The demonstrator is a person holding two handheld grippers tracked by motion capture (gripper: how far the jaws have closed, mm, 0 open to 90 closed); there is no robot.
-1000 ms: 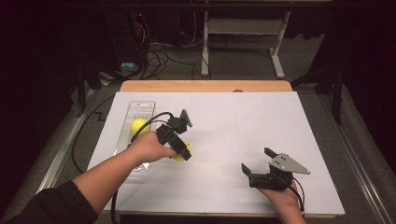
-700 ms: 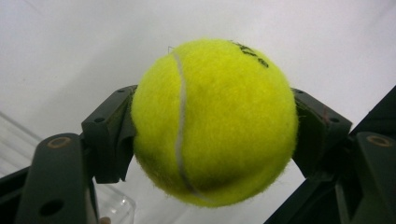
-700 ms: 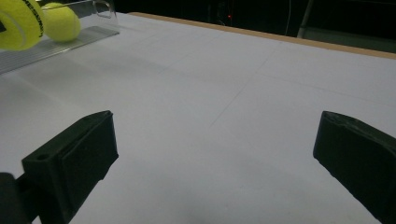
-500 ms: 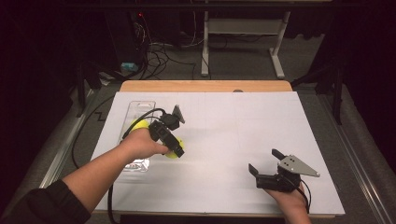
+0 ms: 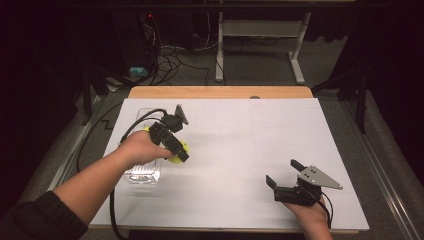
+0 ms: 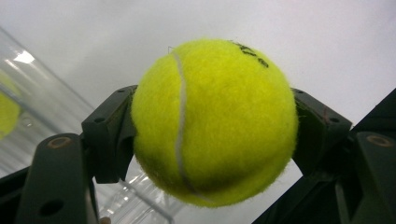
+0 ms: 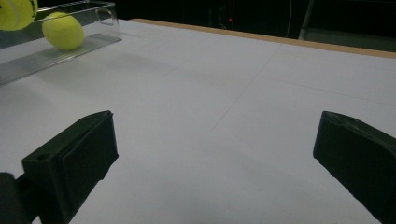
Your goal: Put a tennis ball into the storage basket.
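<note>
Holding a ball (image 6: 214, 122) tight between its two jaws, the left gripper (image 5: 176, 151) hangs just above the white table (image 5: 240, 140), right beside the clear box (image 5: 142, 172). In the left gripper view the ball is yellow with a white seam, and a jaw presses on each side of it. The clear box lies along the left edge of the table, and the hand (image 5: 142, 147) is over its middle. A second ball (image 7: 62, 31) sits inside the box; the right gripper view shows it near the far end. A second ago the left gripper was a bit more to the right, out over the bare table, and the ball showed more plainly under it. Now hand and ball have come left, closer to the box, and look a little higher. The second ball showed in the box from above then; now the hand and gripper cover most of it. Over on the right, the right gripper (image 5: 282, 184) rests low near the front edge of the table. Its jaws stand wide apart with nothing between them. It has slid a little to the right and nearer the front edge since a second ago.
</note>
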